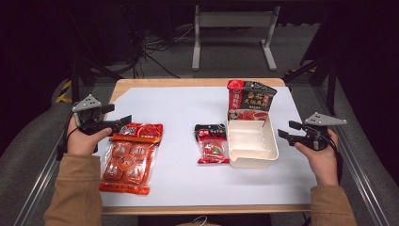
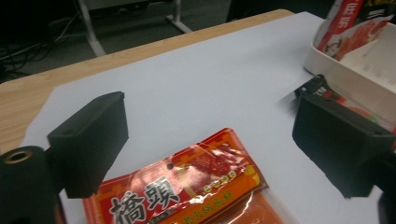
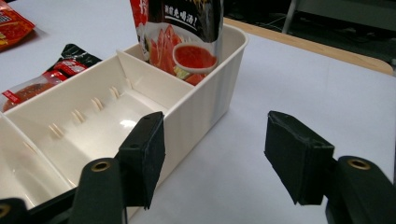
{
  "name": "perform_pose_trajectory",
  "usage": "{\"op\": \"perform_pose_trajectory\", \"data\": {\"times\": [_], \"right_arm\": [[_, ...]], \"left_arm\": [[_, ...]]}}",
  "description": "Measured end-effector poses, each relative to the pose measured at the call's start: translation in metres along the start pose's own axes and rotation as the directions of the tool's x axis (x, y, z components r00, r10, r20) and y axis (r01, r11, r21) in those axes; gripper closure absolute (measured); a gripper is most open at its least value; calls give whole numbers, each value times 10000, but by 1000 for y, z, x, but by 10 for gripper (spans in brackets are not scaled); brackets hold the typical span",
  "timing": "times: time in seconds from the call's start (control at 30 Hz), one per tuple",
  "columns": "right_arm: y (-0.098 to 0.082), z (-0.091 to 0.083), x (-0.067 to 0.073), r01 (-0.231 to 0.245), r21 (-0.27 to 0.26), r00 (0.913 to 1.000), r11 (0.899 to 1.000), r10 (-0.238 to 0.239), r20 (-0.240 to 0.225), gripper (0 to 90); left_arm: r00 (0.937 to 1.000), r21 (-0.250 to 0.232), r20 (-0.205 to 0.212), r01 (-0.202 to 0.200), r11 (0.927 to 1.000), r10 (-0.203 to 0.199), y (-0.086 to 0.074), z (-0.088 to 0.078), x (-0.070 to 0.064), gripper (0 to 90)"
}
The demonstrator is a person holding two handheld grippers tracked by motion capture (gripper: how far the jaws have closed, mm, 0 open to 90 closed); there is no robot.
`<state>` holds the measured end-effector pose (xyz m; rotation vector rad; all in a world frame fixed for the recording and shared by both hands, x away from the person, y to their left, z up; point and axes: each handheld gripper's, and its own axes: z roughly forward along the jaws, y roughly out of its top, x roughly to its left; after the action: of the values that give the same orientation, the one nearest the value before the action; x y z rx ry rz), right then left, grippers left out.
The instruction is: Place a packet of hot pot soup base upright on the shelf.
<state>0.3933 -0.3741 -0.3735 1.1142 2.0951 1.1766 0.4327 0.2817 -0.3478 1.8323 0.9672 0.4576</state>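
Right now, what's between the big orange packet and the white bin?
In the high view, a small red-and-black packet lies between the big orange packet and the white bin, close beside the bin; the rest is bare white tabletop.

The left gripper (image 1: 123, 123) is pointing inward across the table from the left hand (image 1: 83, 137), its jaws standing wide apart. The right gripper (image 1: 284, 135) is pointing inward from the right hand (image 1: 321, 153), jaws spread with nothing between them.

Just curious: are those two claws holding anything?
No. The left gripper stands open over the large orange-red plastic snack packet; the right gripper is open.
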Motion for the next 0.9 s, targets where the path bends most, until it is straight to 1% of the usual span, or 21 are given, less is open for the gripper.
{"op": "perform_pose_trajectory", "data": {"times": [0.03,0.07,0.1,0.17,0.23,0.3,0.33,0.37,0.5,0.53,0.57,0.6,0.63,0.67,0.7,0.73,0.8,0.83,0.87,0.9], "right_arm": [[-1,1,0,7,30,10000,10000,-7,14,380],[-1,1,0,7,30,10000,10000,-7,14,380],[-2,1,0,15,38,10000,10000,-15,9,380],[-3,3,1,43,155,10000,9999,-44,53,381],[-4,4,1,135,189,9999,9997,-136,74,380],[-5,4,1,168,179,9998,9997,-170,111,380],[-5,4,1,180,188,9998,9997,-182,113,380],[-5,4,1,180,188,9998,9997,-182,113,380],[-7,5,0,203,250,9997,9995,-206,133,380],[-7,5,0,203,250,9997,9995,-206,133,380],[-7,5,1,200,305,9997,9993,-204,125,379],[-7,5,1,200,305,9997,9993,-204,125,379],[-7,6,1,206,295,9997,9994,-210,125,379],[-8,6,1,219,298,9997,9993,-223,123,379],[-9,6,2,224,328,9997,9992,-227,93,379],[-9,7,2,234,350,9997,9991,-238,104,379],[-10,7,2,221,371,9997,9991,-224,90,379],[-10,8,3,249,391,9997,9989,-252,72,378],[-11,8,3,265,403,9996,9988,-269,76,378],[-11,8,3,254,424,9997,9988,-257,64,378]], "left_arm": [[9999,16,-88,56,10000,-56,-1,0,2,93],[9999,16,-88,56,10000,-56,-1,0,2,84],[9997,76,-207,142,9999,-140,-4,2,6,84],[9990,187,-340,301,9994,-295,-7,4,12,56],[9966,338,-563,628,9975,-609,-11,7,19,51],[9944,350,-705,817,9960,-791,-15,8,25,51],[9944,350,-705,817,9960,-791,-15,8,25,52],[9924,296,-878,891,9956,-862,-20,10,32,52],[9898,315,-1154,872,9957,-831,-29,13,42,123],[9898,315,-1154,872,9957,-831,-29,13,42,144],[9904,429,-1056,946,9946,-896,-31,14,46,173],[9911,486,-979,949,9943,-898,-32,15,47,173],[9915,556,-927,970,9937,-916,-34,16,49,192],[9911,619,-936,1010,9930,-950,-35,18,50,221],[9904,817,-969,1065,9910,-984,-38,21,53,263],[9895,910,-1004,1133,9894,-1041,-40,24,55,269],[9888,947,-1004,1198,9883,-1102,-41,25,57,269],[9870,1115,-1067,1324,9849,-1206,-45,29,60,269],[9860,1151,-1093,1383,9837,-1259,-47,31,62,264],[9860,1151,-1093,1383,9837,-1259,-47,31,62,259]]}}
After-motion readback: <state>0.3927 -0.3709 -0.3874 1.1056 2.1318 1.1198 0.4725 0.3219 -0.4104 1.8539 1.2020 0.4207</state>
